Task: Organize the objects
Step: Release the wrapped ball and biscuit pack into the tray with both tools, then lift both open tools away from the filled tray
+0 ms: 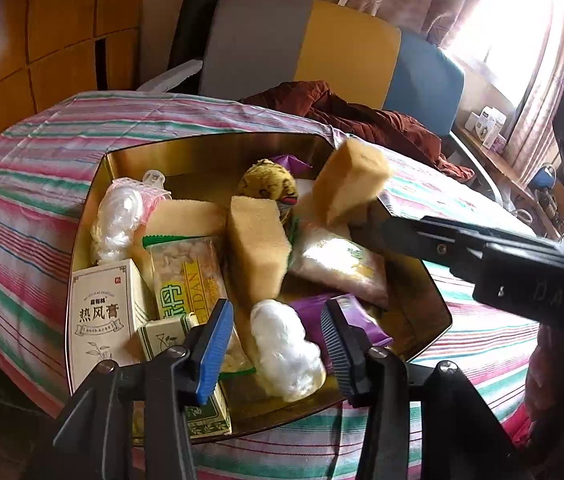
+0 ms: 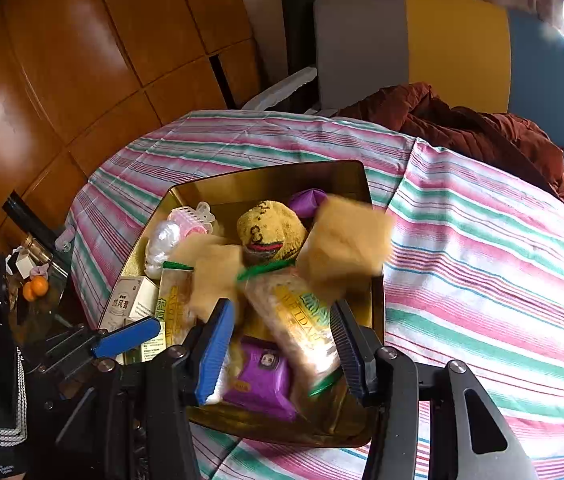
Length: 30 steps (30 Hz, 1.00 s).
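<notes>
The right gripper [image 2: 280,350] stands open above a gold tray [image 2: 266,178] on the striped cloth [image 2: 482,260]. A blurred yellow sponge [image 2: 346,240] is over the tray's right edge. Between the fingers lie a purple packet [image 2: 262,380] and a snack bag [image 2: 302,320].

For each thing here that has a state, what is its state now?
left gripper: open, empty, above the tin.
right gripper: open, gripping nothing.
gold tin: no lid on, crowded with items.
sponge: blurred, tilted at the tin's right rim, not between any fingers.
white box: shut.
</notes>
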Tool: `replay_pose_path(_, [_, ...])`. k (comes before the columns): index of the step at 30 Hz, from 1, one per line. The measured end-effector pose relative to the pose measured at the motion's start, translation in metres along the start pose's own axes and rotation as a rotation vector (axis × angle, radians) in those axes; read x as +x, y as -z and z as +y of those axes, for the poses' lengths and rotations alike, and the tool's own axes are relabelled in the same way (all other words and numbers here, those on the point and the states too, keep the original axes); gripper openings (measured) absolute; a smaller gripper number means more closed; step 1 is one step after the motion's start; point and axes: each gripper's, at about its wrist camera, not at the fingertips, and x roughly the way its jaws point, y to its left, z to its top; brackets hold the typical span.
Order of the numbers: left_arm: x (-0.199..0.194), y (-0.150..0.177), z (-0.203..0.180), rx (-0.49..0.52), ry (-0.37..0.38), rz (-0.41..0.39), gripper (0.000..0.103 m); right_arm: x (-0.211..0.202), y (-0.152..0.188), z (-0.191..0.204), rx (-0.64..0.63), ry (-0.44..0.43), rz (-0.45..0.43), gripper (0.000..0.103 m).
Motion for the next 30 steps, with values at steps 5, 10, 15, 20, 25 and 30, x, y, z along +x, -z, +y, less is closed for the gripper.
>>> replay_pose_path(5, [-0.006, 0.0, 0.008, -0.051, 0.037, -0.012, 0.052, 0.0, 0.006, -0.002, 0.025, -0.011, -0.001, 0.054])
replay_pose_path(10, [-0.017, 0.0, 0.016, -0.074, 0.044, -0.037, 0.052, -0.001, 0.013, -0.004, 0.056, -0.017, -0.006, 0.056])
replay_pose_path(15, [-0.033, 0.003, 0.025, -0.071, -0.019, -0.073, 0.052, -0.005, 0.022, -0.002, 0.063, 0.007, -0.02, 0.062])
replay_pose_path(20, [-0.047, 0.009, 0.033, -0.064, -0.119, -0.107, 0.052, -0.012, 0.028, 0.006, 0.049, 0.043, -0.056, 0.077])
replay_pose_path(25, [-0.053, 0.015, 0.036, -0.064, -0.182, -0.11, 0.053, -0.018, 0.036, 0.016, 0.032, 0.103, -0.092, 0.09])
replay_pose_path(30, [-0.06, 0.021, 0.034, -0.055, -0.235, -0.128, 0.054, -0.026, 0.047, 0.027, 0.006, 0.162, -0.132, 0.096])
